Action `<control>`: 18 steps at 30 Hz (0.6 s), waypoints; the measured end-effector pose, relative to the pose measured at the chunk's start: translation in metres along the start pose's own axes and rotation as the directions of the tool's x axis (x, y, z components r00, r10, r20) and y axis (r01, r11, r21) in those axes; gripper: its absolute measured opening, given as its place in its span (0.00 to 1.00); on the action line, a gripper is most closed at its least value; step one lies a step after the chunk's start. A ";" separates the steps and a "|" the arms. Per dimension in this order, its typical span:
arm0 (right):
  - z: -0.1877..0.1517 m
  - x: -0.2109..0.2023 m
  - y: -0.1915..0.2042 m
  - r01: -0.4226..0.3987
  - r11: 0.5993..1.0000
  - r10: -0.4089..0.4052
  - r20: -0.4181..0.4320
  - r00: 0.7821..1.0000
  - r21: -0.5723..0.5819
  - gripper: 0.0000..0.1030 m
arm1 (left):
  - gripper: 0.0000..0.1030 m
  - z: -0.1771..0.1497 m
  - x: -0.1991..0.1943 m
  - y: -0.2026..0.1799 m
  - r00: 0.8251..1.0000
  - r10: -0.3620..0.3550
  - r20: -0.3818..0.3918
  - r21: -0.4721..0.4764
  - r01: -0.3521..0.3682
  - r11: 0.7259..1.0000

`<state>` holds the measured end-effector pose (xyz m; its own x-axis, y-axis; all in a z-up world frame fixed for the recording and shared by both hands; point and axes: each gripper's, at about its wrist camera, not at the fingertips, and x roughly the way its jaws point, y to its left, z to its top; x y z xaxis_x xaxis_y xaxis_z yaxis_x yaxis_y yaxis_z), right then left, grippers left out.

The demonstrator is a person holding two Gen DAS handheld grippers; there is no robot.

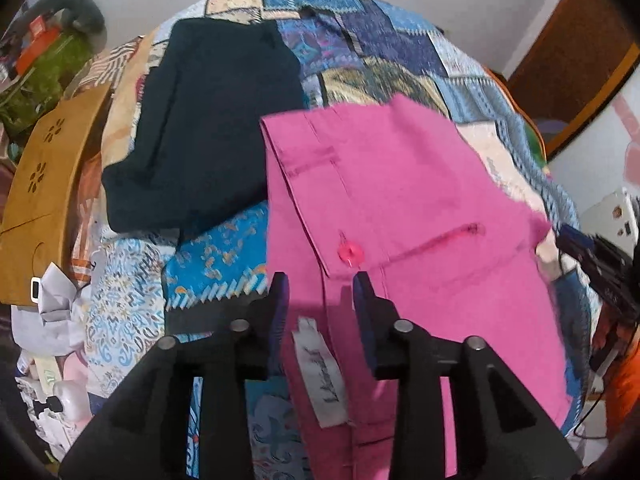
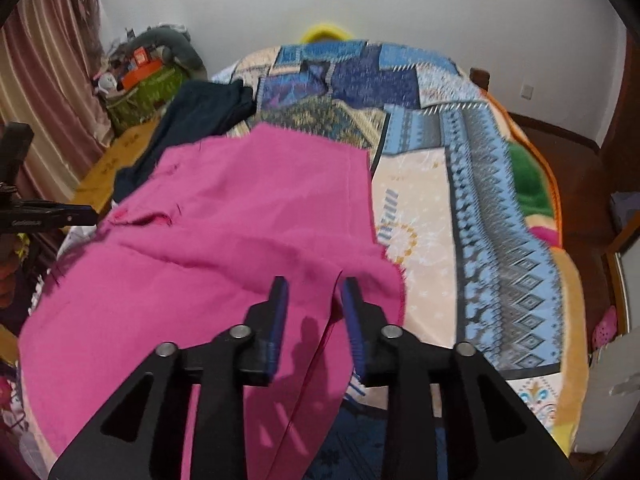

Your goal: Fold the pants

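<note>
Lying on bed: pink pants spread on the patchwork blanket, button and white label showing.
Left claw: fingers apart, over the waist.
Right claw: fingers apart, over the pink cloth edge.
Beside pants: dark folded clothes.

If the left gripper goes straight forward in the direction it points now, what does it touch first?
Most likely the pink pants: the left gripper stands open just over the waistband, with the pink button right ahead of its fingertips. How far above the cloth it is cannot be judged.
</note>
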<state>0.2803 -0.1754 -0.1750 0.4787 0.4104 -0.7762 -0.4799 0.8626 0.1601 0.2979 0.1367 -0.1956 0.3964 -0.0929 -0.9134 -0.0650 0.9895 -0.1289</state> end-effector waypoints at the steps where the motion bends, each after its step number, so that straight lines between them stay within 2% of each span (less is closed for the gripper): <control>1: 0.002 -0.003 -0.001 0.003 1.000 -0.003 0.014 1.000 0.005 0.31 | 0.36 0.004 0.001 0.003 1.000 -0.011 -0.003 -0.015 0.011 1.000; 3: 0.008 -0.008 -0.006 0.010 0.999 -0.011 0.042 0.999 0.031 0.38 | 0.39 0.014 0.008 0.008 0.997 -0.068 -0.044 -0.053 0.066 0.996; 6: 0.013 -0.006 -0.018 0.002 0.993 -0.010 0.071 0.997 0.115 0.39 | 0.39 0.025 0.025 0.013 0.986 -0.139 -0.089 -0.123 0.128 0.984; 12: 0.008 0.022 -0.039 0.012 0.976 -0.017 0.020 1.000 0.216 0.39 | 0.39 0.035 0.056 0.014 0.979 -0.146 -0.141 -0.159 0.123 0.979; 18: 0.004 0.055 -0.047 -0.002 0.972 0.018 -0.066 0.998 0.236 0.39 | 0.41 0.040 0.061 0.012 0.978 -0.165 -0.128 -0.149 0.146 0.978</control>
<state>0.3322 -0.1918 -0.2227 0.4207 0.4053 -0.8116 -0.2941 0.9073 0.3006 0.3581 0.1473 -0.2377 0.2808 -0.2684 -0.9215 -0.1420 0.9379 -0.3165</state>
